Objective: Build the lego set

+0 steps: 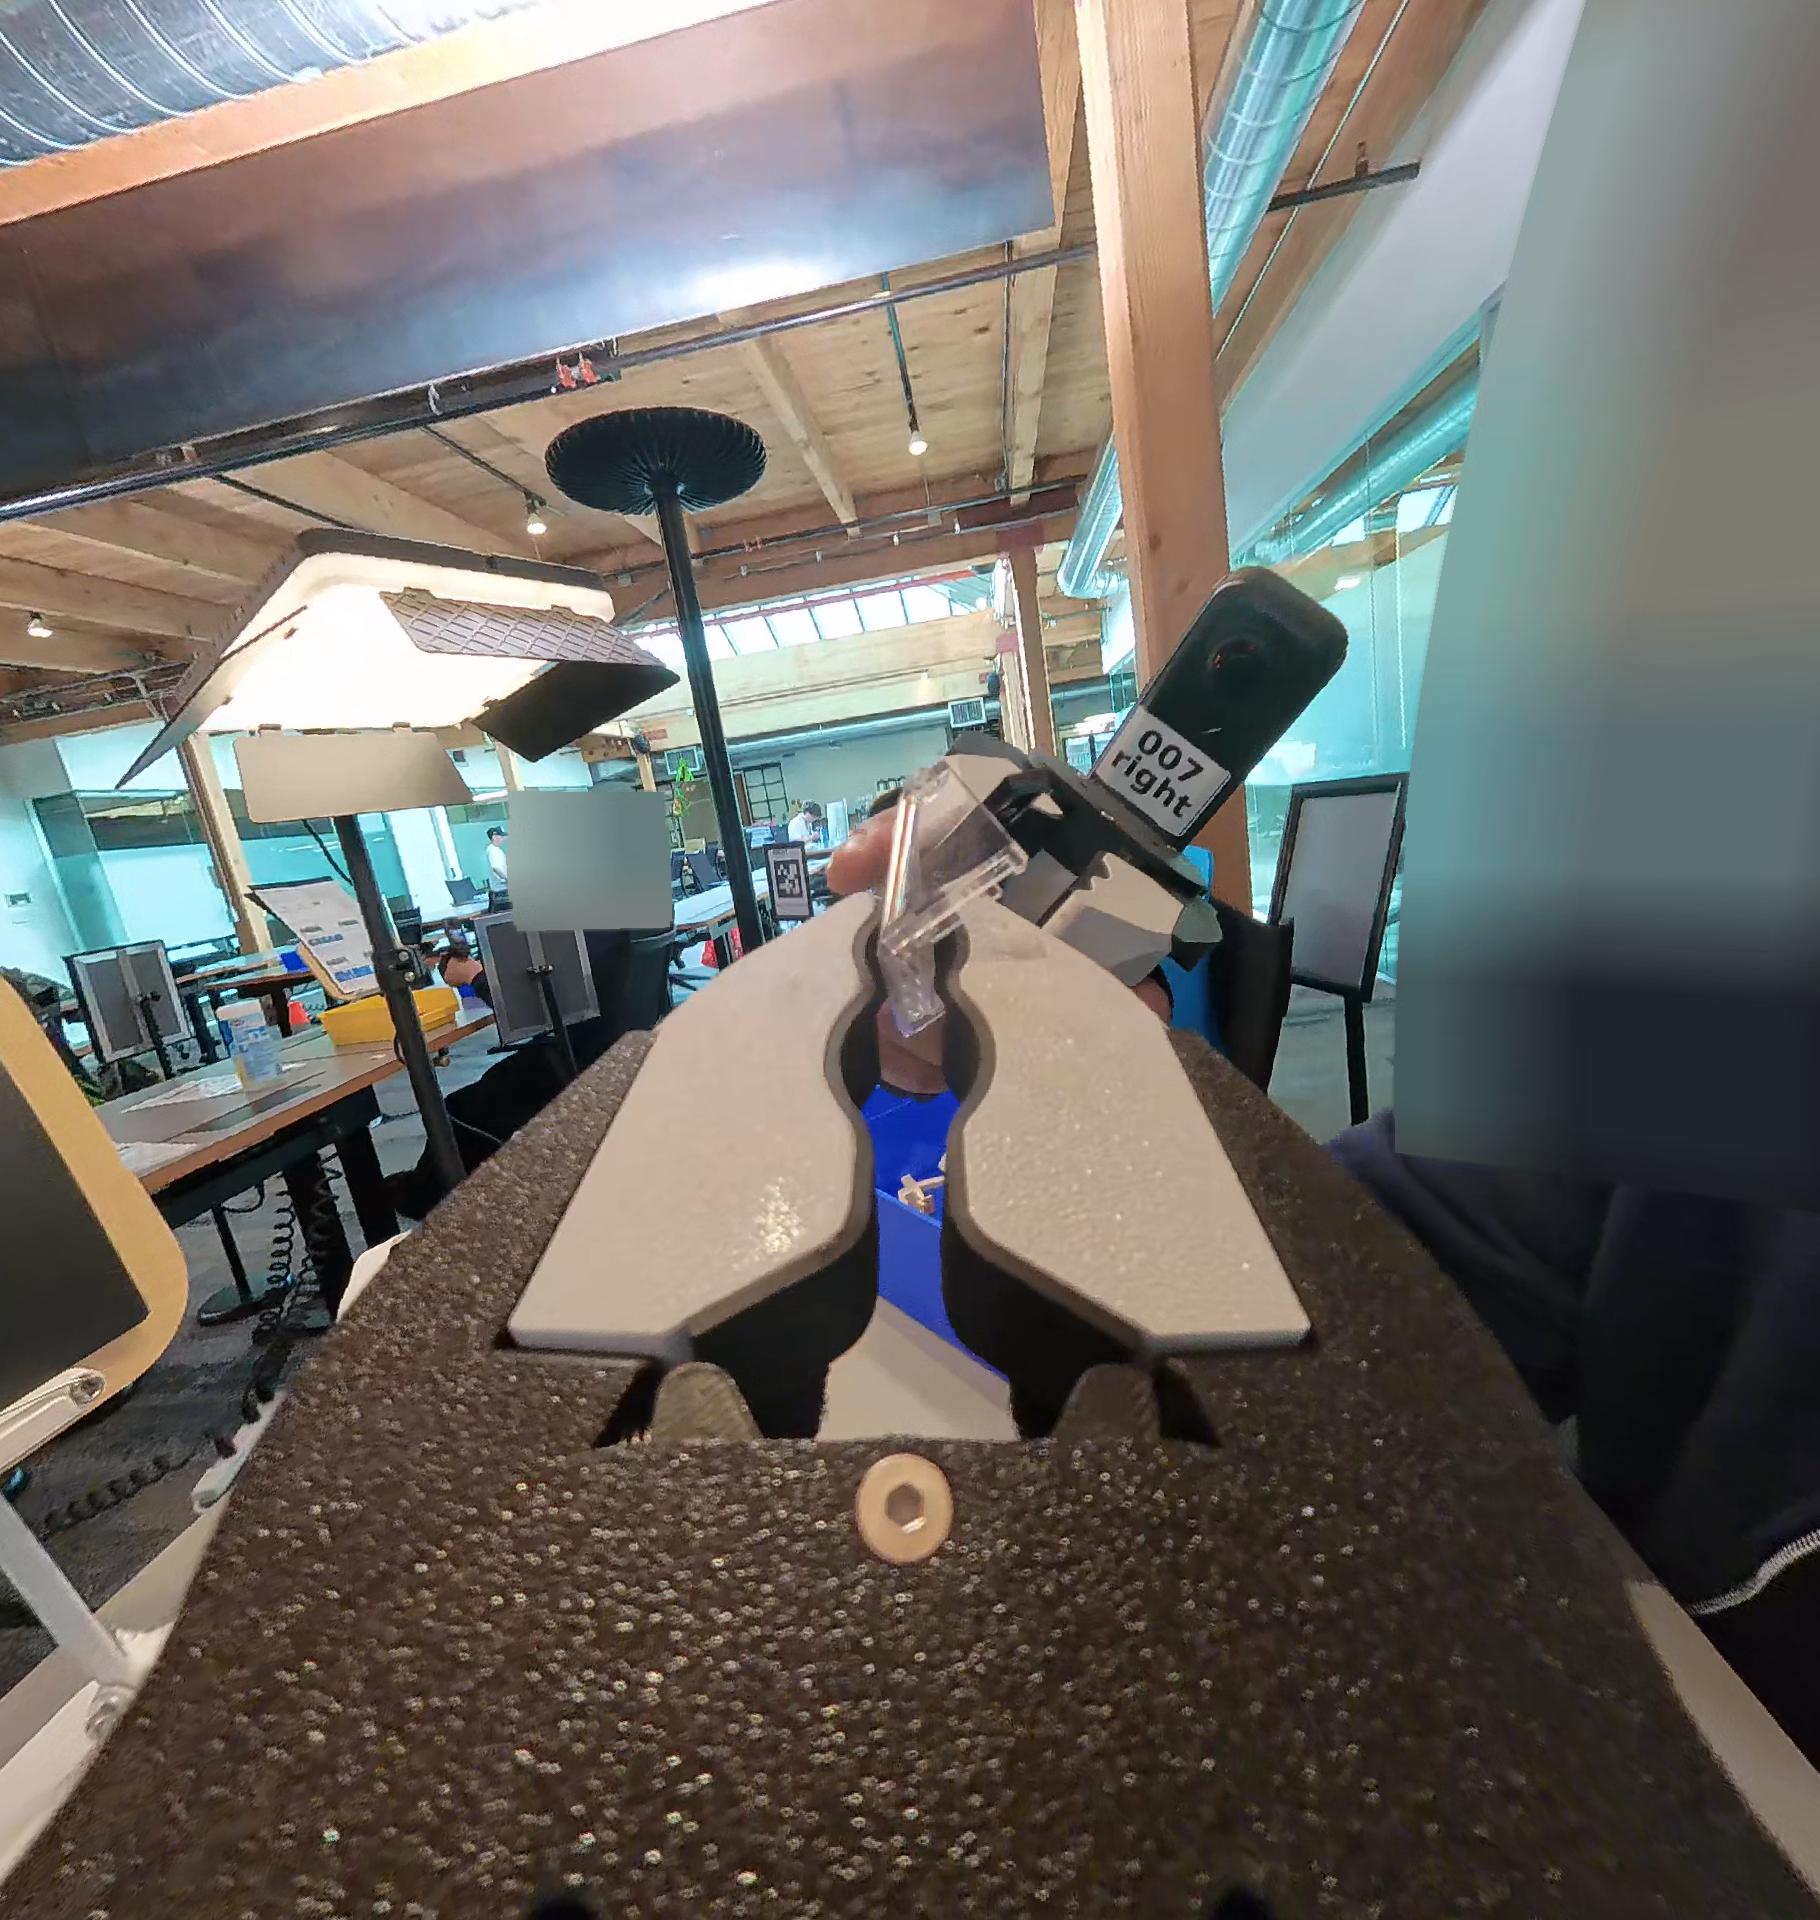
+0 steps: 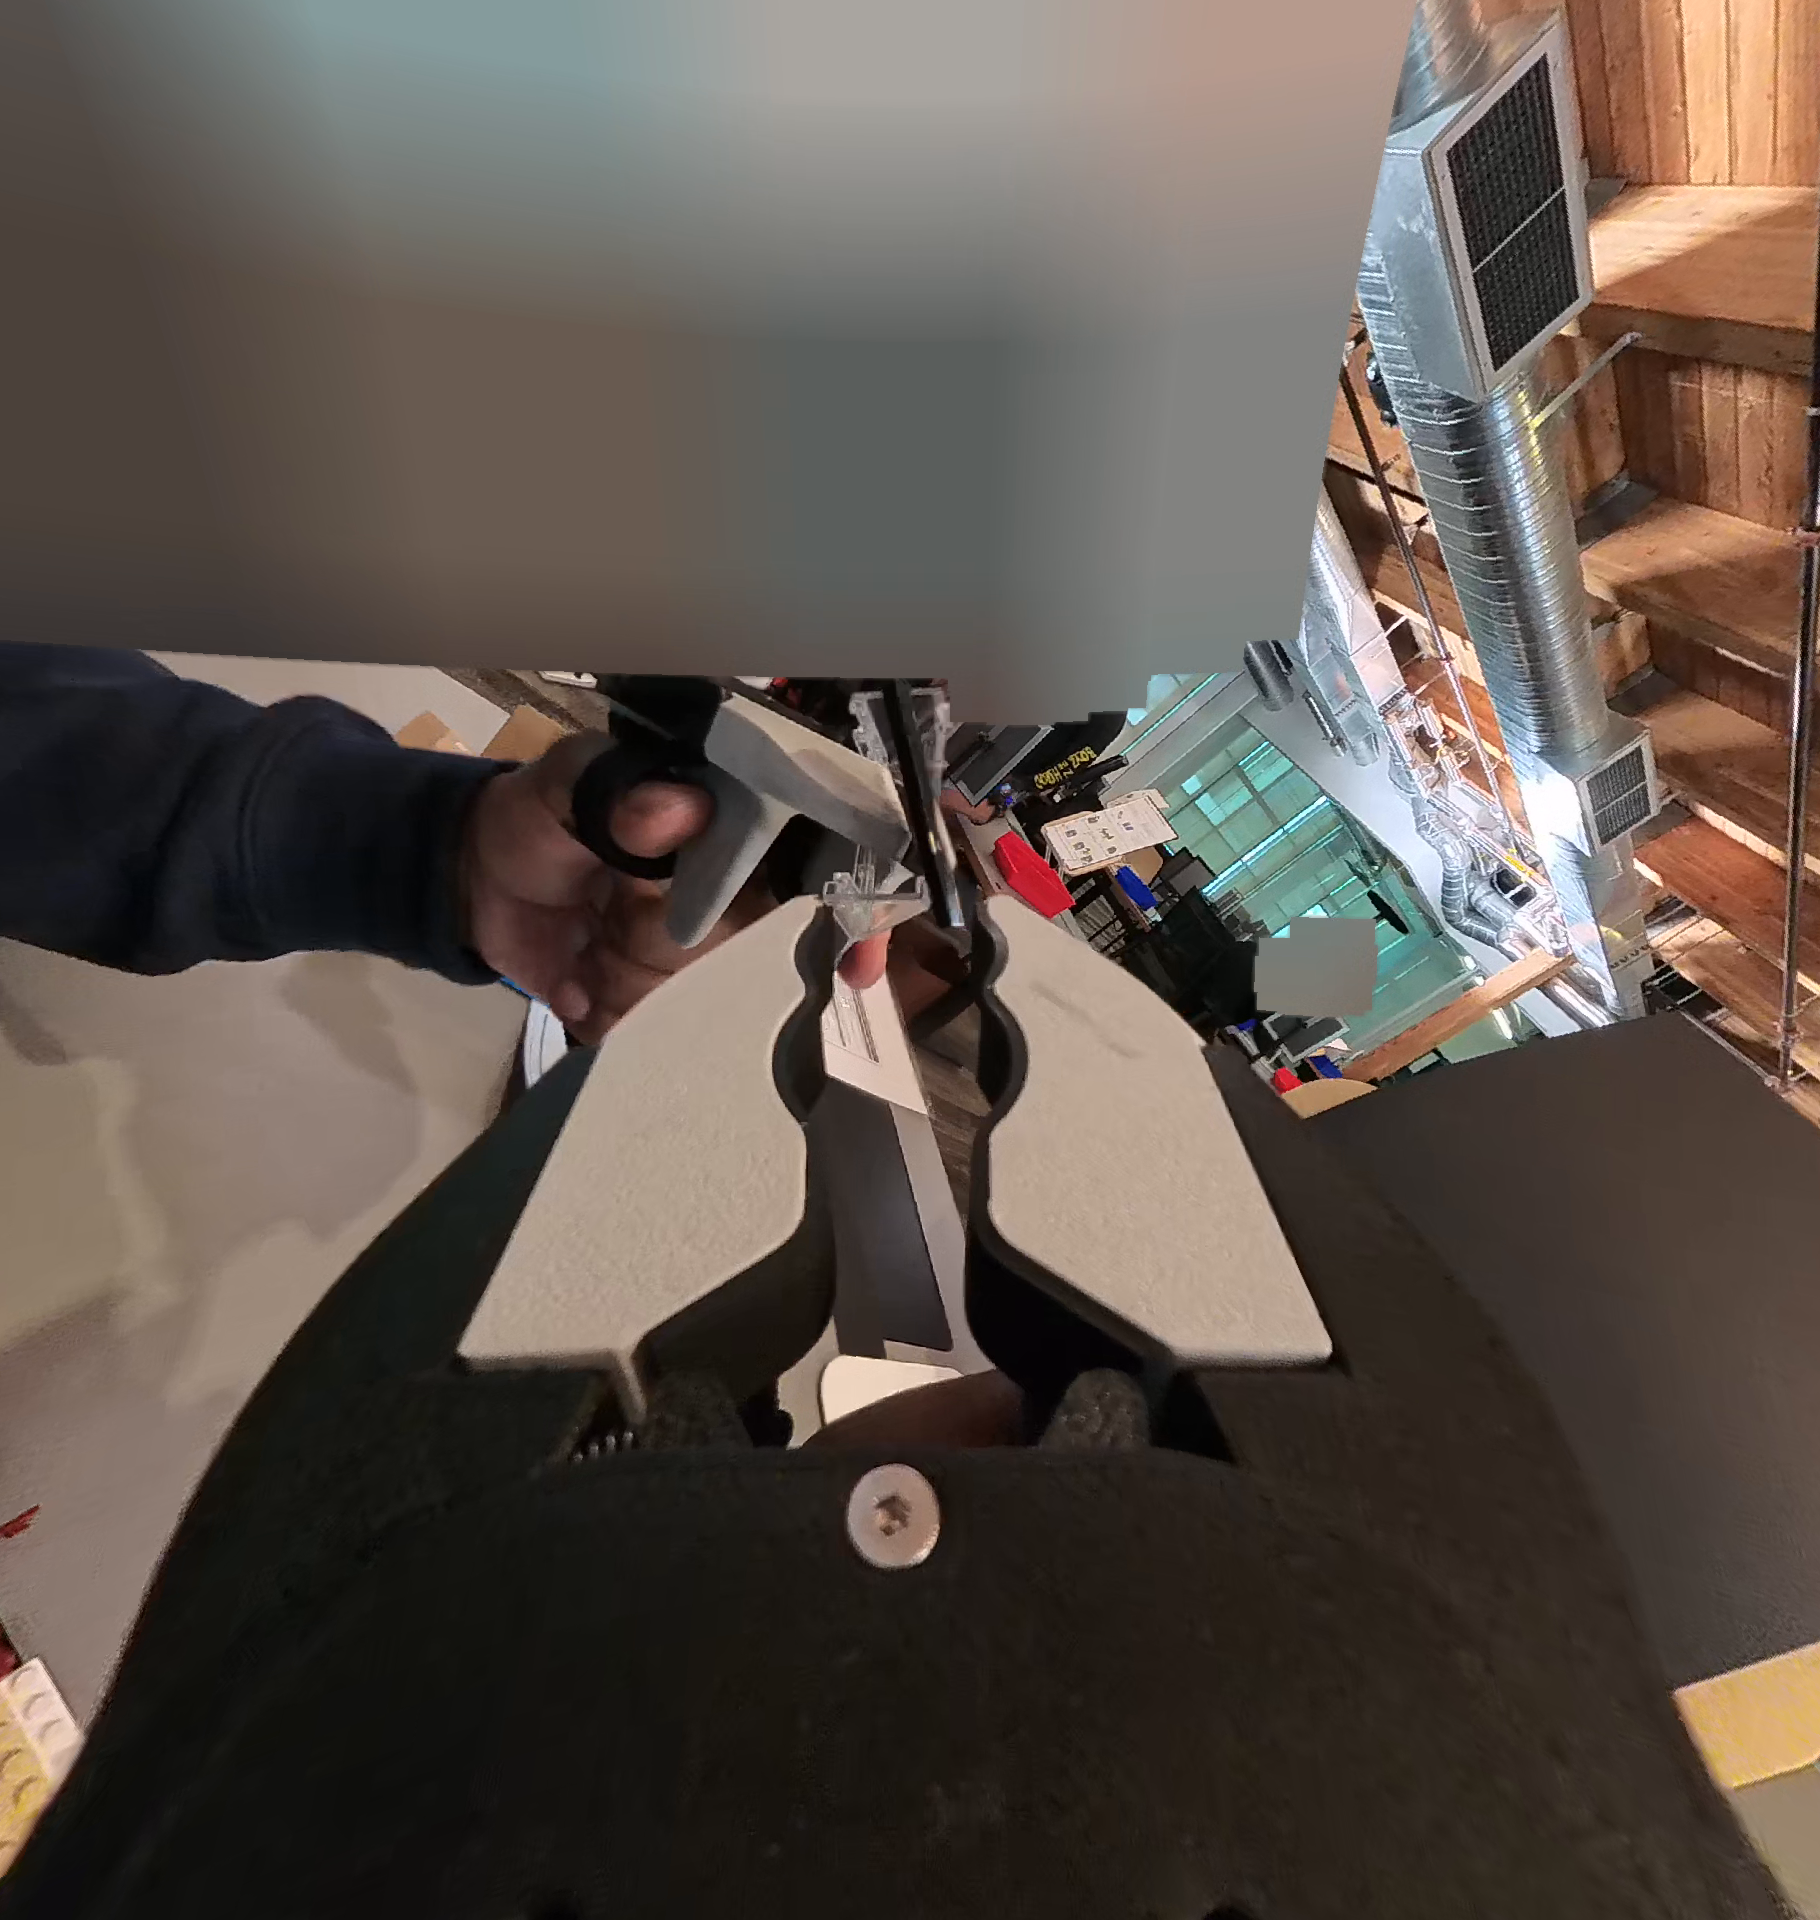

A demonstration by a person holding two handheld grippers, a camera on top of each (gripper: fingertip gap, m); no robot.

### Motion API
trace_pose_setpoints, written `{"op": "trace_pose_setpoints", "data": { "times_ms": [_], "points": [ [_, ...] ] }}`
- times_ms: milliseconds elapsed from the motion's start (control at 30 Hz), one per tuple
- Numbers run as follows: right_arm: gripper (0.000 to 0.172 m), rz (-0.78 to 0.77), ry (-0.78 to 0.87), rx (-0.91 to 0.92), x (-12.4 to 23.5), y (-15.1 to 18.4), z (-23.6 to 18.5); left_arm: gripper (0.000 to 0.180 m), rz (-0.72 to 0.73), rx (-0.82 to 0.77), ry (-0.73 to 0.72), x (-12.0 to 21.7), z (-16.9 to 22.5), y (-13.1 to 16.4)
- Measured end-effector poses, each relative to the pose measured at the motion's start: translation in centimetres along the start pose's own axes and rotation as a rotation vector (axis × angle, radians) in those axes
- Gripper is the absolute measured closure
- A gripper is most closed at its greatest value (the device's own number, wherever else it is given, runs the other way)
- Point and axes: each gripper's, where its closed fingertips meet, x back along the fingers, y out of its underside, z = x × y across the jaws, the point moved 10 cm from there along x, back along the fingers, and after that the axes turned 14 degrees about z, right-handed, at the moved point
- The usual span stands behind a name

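My left gripper [image 1: 911, 935] is shut on the narrow lower end of a clear plastic clip-like piece [image 1: 937, 862], held up in the air. The piece widens into a small clear box shape toward my right gripper [image 1: 999, 842], which comes in from the right with its camera above it and grips that wider end. In the right wrist view the same clear piece [image 2: 875, 899] lies across the tips of my right gripper [image 2: 901, 914], against the left fingertip [image 2: 781, 935]. My left gripper [image 2: 885, 821] and the hand [image 2: 563, 894] holding it are just beyond.
A blue bin [image 1: 906, 1174] lies below the left fingers. Tables with a yellow bin [image 1: 386, 1013], a black lamp pole [image 1: 698, 727] and a light panel [image 1: 366, 655] stand behind. A white paper sheet [image 2: 875, 1049], a red bin [image 2: 1031, 873] and toy bricks [image 2: 2, 1745] show in the right wrist view. Both grippers' tips are close together, under 4 cm apart.
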Motion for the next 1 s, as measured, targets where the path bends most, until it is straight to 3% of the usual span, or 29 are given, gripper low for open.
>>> {"op": "trace_pose_setpoints", "data": {
  "times_ms": [167, 367, 633, 867, 1000],
  "points": [
    [0.146, 0.018, -0.017, -0.105, 0.3, 0.1, 0.5, 0.174, -0.036, -0.113, -0.006, 0.0, 0.2, 0.4],
    [0.145, 0.035, -0.147, -0.176, 1.1, 0.1, 0.2, 0.174, -0.102, -0.253, 0.095, 0.3, 1.0, 1.0],
    [0.146, -0.068, -0.174, -0.131, 0.4, 0.7, -0.6, 0.173, -0.126, -0.250, 0.142, 0.3, 1.1, 2.2],
    [0.166, -0.086, -0.168, -0.164, 0.4, 1.0, -0.4, 0.173, -0.144, -0.283, 0.147, 0.2, 1.4, 2.3],
    [0.168, -0.082, -0.164, -0.192, 0.3, 1.1, -0.3, 0.173, -0.141, -0.289, 0.135, 0.2, 1.4, 2.1]
  ]
}}
